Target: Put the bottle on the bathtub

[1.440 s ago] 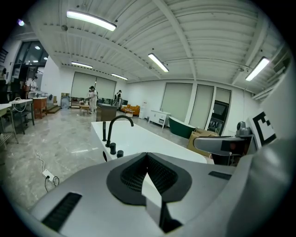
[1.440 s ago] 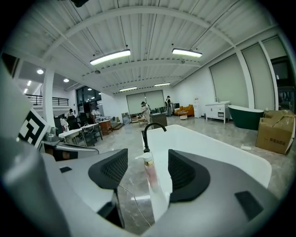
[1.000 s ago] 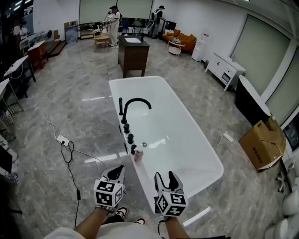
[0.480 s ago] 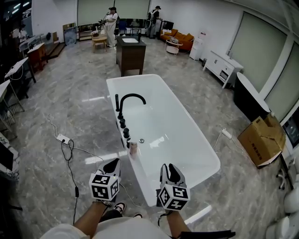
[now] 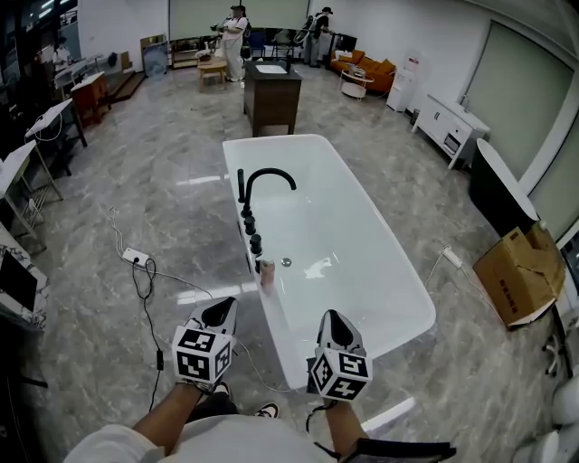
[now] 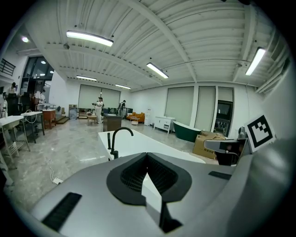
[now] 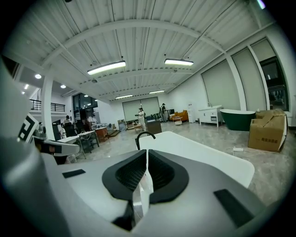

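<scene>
One bottle (image 5: 266, 273) on bathtub (image 5: 355, 226) rim, beyond left hand-held gripper (image 5: 220, 310) (jaws together)

Bottle (image 5: 266, 272) stands on the bathtub (image 5: 362, 226) rim — just beside the knobs (image 5: 252, 237).

One bottle (image 5: 267, 273) and one white tub (image 5: 380, 271). The tub has one black faucet (image 5: 264, 179); the knobs (image 5: 255, 242) beside it are too small to count. There are two grippers, the left gripper (image 5: 220, 310) and the right gripper (image 5: 333, 321). In the room I count one dark cabinet (image 5: 271, 95), one dark tub (image 5: 502, 194), one box (image 5: 516, 276), one orange sofa (image 5: 371, 72), one white sideboard (image 5: 448, 131) and one power strip (image 5: 136, 258). At least two people (image 5: 237, 27) are visible.
</scene>
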The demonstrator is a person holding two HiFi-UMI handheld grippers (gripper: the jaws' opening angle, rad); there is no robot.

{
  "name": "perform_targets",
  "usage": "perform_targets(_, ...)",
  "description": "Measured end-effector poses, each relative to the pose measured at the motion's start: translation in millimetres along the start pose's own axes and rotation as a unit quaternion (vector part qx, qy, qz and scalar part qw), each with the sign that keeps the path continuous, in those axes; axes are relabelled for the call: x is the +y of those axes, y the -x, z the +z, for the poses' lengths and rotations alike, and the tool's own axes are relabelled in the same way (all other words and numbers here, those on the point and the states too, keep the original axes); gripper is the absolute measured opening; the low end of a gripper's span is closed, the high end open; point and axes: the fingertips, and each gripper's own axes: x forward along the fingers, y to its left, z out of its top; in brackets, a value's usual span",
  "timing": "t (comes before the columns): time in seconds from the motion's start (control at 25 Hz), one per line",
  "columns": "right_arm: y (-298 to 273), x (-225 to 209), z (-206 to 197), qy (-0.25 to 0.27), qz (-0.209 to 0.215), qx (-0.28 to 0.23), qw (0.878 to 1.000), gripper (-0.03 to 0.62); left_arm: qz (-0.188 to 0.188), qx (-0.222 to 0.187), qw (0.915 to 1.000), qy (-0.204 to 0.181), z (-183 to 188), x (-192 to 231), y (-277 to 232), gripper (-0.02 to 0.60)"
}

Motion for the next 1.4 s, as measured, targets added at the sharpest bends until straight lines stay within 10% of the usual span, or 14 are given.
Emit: perform_targets(1.4,-16,72,-5,0.017,-0.067,0.004,0.998,0.029,-0.047,-0.012,0.9982,0.035,-2,83,-16,0.017)
